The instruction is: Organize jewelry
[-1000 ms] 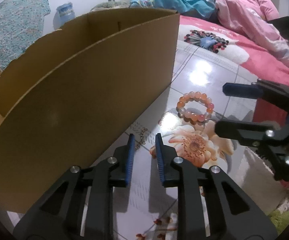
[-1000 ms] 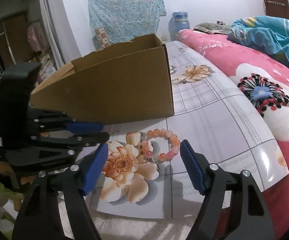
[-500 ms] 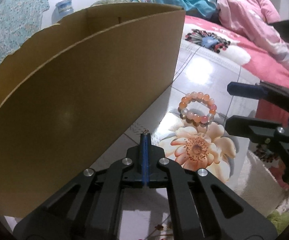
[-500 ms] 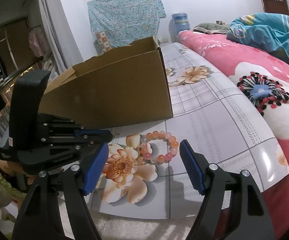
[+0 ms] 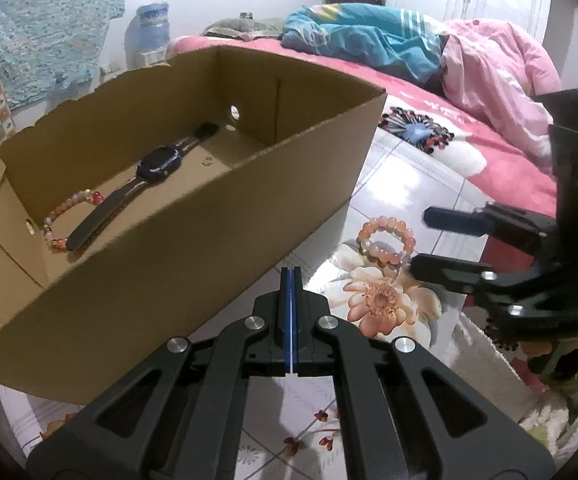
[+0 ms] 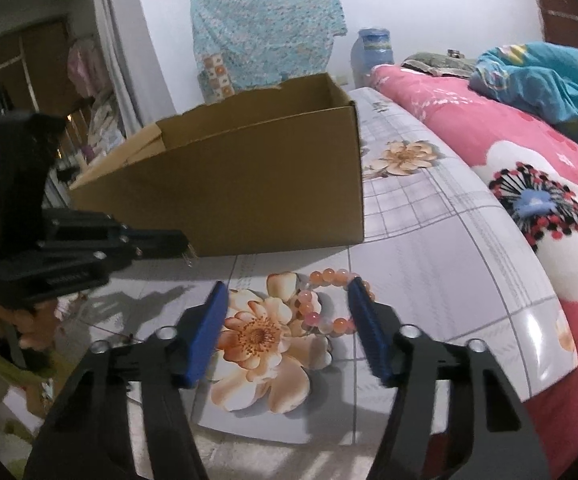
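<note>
My left gripper (image 5: pixel 290 276) is shut, raised beside the brown cardboard box (image 5: pixel 209 240). In the right wrist view the left gripper (image 6: pixel 184 245) shows a small bit of thin metal chain (image 6: pixel 189 258) sticking out of its tips. An orange-pink bead bracelet (image 6: pixel 331 273) lies on the floral table cover. My right gripper (image 6: pixel 287 284) straddles it with its jaws closing. The right finger (image 6: pixel 363 312) is at the beads and the left finger (image 6: pixel 213 312) stands apart. The left wrist view shows the bracelet (image 5: pixel 387 223) and the right gripper (image 5: pixel 419 242).
Inside the box lie a dark wristwatch (image 5: pixel 157 164) and another bead bracelet (image 5: pixel 69 208). A bed with a pink floral cover (image 6: pixel 529 208) borders the table on the right. The table's front edge (image 6: pixel 329 442) is close below the right gripper.
The left jaws shut on the thin chain by the box wall, then rose, so the box's inside now shows. The right jaws narrowed around the bead bracelet.
</note>
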`<act>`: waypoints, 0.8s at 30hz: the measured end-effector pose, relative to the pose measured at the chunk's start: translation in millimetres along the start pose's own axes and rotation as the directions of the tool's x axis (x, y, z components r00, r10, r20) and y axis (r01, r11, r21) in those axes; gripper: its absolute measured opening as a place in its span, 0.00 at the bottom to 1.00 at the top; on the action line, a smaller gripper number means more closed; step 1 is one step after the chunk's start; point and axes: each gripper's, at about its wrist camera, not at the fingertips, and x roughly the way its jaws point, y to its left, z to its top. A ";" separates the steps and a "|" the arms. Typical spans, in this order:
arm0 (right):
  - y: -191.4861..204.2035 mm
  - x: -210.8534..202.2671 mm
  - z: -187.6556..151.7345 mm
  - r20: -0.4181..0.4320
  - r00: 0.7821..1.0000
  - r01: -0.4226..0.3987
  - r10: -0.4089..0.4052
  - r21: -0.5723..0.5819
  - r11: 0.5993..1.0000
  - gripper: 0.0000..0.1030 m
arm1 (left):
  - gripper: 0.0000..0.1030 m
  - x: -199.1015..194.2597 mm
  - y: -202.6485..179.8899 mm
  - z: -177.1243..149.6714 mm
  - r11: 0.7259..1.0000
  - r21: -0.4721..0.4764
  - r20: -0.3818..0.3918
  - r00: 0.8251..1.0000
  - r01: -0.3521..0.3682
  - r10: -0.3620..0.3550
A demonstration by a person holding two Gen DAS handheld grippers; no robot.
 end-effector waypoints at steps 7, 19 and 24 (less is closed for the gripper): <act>8.8 29.1 8.5 -0.111 0.990 0.079 -0.092 -0.113 0.990 0.28 | 0.00 -1.6 1.8 -1.6 1.000 -0.017 0.000 1.000 0.000 0.000; -5.9 25.7 14.4 -0.173 0.983 0.060 -0.059 0.005 0.998 0.09 | 0.00 -35.4 -1.2 3.0 0.999 -0.036 0.058 0.998 0.032 -0.030; -39.0 -7.3 31.1 -0.090 0.995 -0.012 0.031 0.207 0.978 0.09 | 0.00 -69.5 -6.6 22.4 0.997 -0.023 0.126 0.990 0.067 -0.064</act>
